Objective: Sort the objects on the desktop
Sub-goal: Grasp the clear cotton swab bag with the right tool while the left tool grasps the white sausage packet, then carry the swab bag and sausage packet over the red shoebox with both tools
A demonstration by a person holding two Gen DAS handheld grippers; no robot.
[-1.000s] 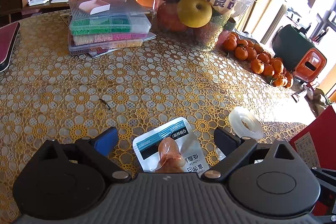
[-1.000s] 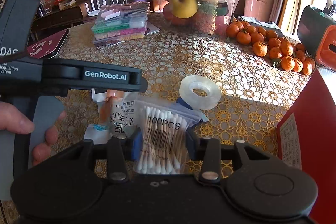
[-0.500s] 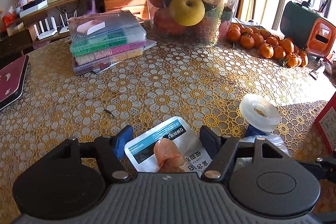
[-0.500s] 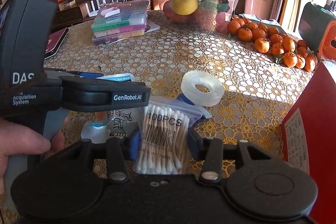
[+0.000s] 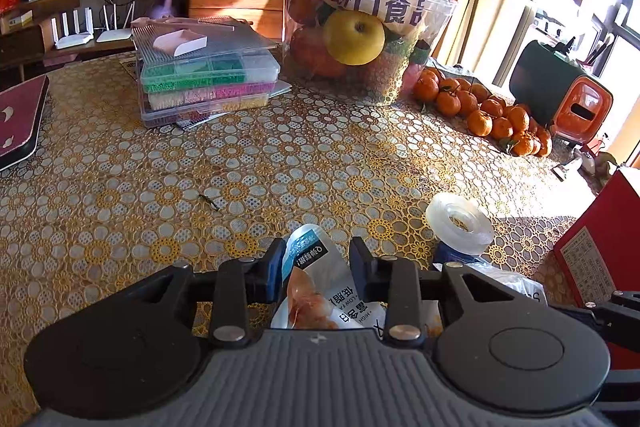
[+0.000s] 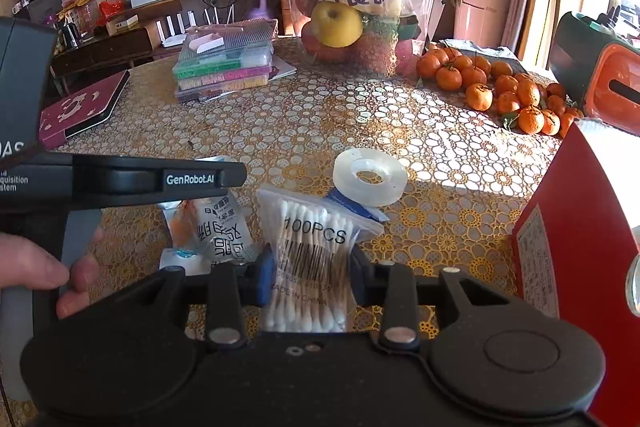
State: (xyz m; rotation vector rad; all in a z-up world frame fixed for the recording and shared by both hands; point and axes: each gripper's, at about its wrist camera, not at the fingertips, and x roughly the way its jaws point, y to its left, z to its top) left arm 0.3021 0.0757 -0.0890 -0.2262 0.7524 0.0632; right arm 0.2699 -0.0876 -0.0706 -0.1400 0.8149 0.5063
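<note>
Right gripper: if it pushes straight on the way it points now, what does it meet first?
The right gripper is shut on the cotton swab bag. Straight ahead, the clear tape roll probably comes first, resting on the bag's blue top edge; depth is uncertain.

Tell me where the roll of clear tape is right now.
The roll of clear tape lies flat on the lace tablecloth, just beyond the bag of cotton swabs and left of the red box; in the left wrist view it sits at right.

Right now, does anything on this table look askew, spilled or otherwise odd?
Only minor: the snack pouch buckles upward in the left gripper, and a small dark scrap lies loose on the tablecloth. Nothing spilled.
</note>
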